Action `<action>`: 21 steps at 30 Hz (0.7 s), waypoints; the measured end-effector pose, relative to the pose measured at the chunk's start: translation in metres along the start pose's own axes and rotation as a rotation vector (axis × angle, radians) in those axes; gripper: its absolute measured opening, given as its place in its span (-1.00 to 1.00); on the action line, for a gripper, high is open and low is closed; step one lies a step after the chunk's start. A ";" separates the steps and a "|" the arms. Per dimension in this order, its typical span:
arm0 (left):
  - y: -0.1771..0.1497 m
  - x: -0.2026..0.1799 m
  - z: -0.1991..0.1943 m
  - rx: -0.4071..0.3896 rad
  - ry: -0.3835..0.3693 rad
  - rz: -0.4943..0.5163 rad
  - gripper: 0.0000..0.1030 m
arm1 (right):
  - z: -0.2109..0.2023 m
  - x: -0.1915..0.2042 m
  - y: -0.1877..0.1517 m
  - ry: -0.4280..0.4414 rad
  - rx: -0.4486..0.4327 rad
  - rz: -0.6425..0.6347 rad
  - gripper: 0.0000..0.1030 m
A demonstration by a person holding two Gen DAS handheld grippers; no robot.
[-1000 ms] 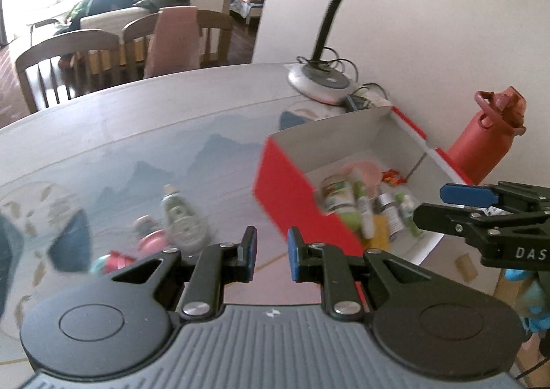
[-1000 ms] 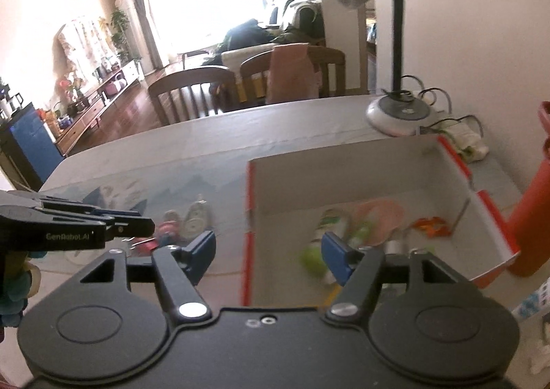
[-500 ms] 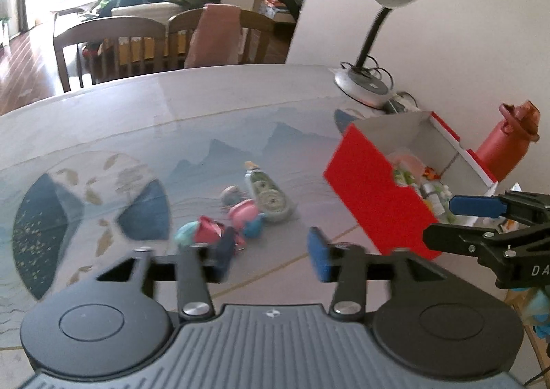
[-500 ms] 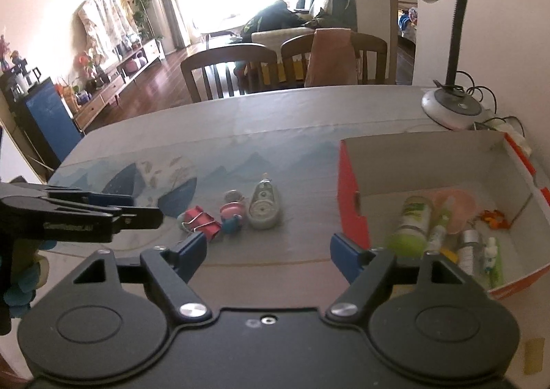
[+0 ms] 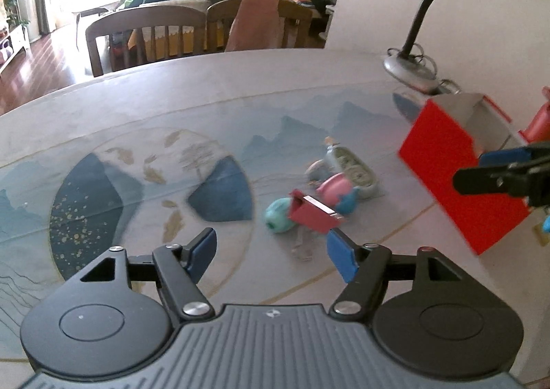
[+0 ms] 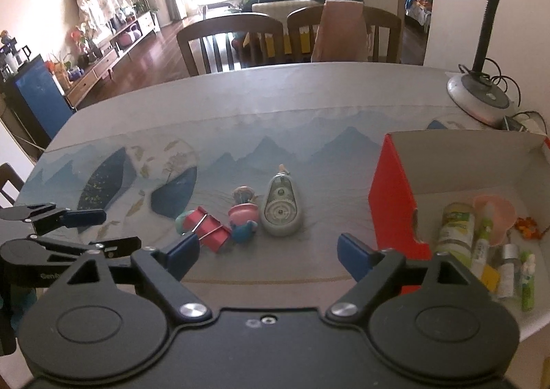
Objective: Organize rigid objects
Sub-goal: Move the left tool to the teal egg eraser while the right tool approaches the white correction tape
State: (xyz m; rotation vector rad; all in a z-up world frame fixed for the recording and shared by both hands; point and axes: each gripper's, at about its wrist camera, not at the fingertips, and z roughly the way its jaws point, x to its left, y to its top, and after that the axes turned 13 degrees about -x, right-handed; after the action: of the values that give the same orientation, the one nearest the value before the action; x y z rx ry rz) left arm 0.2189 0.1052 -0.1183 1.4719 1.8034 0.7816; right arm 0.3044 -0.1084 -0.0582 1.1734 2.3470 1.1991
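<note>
A red binder clip (image 5: 311, 215) (image 6: 205, 230), a teal ball (image 5: 280, 215), a pink and blue toy figure (image 5: 338, 188) (image 6: 243, 218) and a grey correction tape (image 5: 350, 169) (image 6: 282, 205) lie in a cluster on the table mat. My left gripper (image 5: 271, 256) hovers just in front of the clip, its jaws opening with nothing between them. My right gripper (image 6: 266, 251) is near the same cluster, its jaws also opening and empty. The red box (image 6: 393, 196) (image 5: 447, 162) at the right holds several small bottles (image 6: 455, 229).
A desk lamp (image 6: 481, 93) and its cables stand at the far right corner behind the box. Wooden chairs (image 6: 230, 45) line the far edge of the table. The printed mat (image 5: 154, 182) stretches left of the cluster. The left gripper's fingers (image 6: 68, 217) show at the right wrist view's left edge.
Both grippers have swung left from over the red box to the cluster on the mat and come lower. The left jaws went from shut to wide; the right jaws widened.
</note>
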 end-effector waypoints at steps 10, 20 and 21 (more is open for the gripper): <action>-0.015 0.020 0.043 0.019 0.042 0.054 0.59 | 0.038 -0.004 0.004 -0.073 0.024 -0.022 0.71; -0.021 0.013 0.072 0.036 0.004 0.105 0.59 | 0.075 -0.009 0.010 -0.106 0.057 -0.033 0.66; -0.021 0.012 0.074 0.038 0.002 0.107 0.59 | 0.078 -0.009 0.010 -0.110 0.059 -0.039 0.66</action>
State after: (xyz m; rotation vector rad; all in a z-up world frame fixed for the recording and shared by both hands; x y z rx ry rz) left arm 0.2644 0.1159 -0.1801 1.6037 1.7614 0.8061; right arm 0.3574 -0.0683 -0.1009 1.1760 2.3267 1.0319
